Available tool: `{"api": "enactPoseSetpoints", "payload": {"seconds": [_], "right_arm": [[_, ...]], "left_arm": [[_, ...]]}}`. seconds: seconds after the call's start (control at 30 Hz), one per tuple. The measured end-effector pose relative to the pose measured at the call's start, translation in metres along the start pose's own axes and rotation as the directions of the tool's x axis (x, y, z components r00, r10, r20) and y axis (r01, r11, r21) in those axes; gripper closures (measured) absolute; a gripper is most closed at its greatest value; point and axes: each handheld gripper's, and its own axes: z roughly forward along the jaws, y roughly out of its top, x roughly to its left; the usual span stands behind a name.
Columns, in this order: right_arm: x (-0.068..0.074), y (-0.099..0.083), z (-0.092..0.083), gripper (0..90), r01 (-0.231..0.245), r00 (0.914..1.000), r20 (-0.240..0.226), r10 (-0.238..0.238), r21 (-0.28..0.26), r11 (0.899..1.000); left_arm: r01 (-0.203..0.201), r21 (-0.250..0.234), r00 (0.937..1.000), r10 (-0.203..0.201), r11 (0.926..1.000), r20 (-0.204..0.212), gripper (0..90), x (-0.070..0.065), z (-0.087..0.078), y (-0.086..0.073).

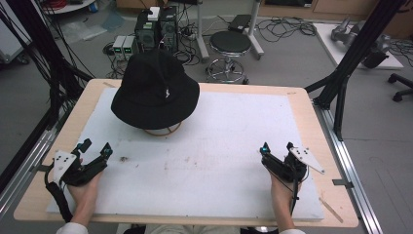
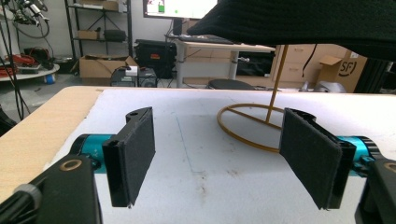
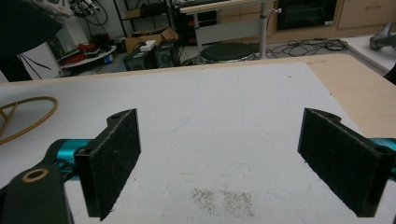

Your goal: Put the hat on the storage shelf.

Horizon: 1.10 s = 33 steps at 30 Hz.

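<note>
A black bucket hat (image 1: pixel 156 90) rests on a thin gold wire stand (image 1: pixel 163 131) at the back left of the white mat (image 1: pixel 219 146). In the left gripper view the hat's brim (image 2: pixel 303 23) hangs over the stand's ring base (image 2: pixel 247 128), just ahead of the jaws. My left gripper (image 1: pixel 95 147) sits near the mat's left front, open and holding nothing (image 2: pixel 224 161). At the right front, my right gripper (image 1: pixel 277 148) is also open with nothing between its jaws (image 3: pixel 233 163); the stand's ring (image 3: pixel 28 116) lies far to its left.
The wooden table (image 1: pixel 311 122) edges the mat on all sides. A dark smudge (image 3: pixel 224 203) marks the mat under the right gripper. Beyond the table stand a round stool (image 1: pixel 230 44), computer boxes (image 1: pixel 156 29) and cables on the floor; black frame posts (image 1: pixel 350 53) rise at the right.
</note>
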Motion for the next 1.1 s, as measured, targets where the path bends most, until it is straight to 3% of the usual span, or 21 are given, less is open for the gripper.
{"api": "enactPoseSetpoints", "payload": {"seconds": [1.1], "right_arm": [[0.0002, -0.0019, 0.0026, 12.4, -0.015, 0.9999, -0.002, 0.015, 0.026, 1.000]], "left_arm": [[0.023, 0.006, 0.9997, -0.023, 0.9997, 0.003, 27.1, 0.0019, 0.0002, -0.0008]]}}
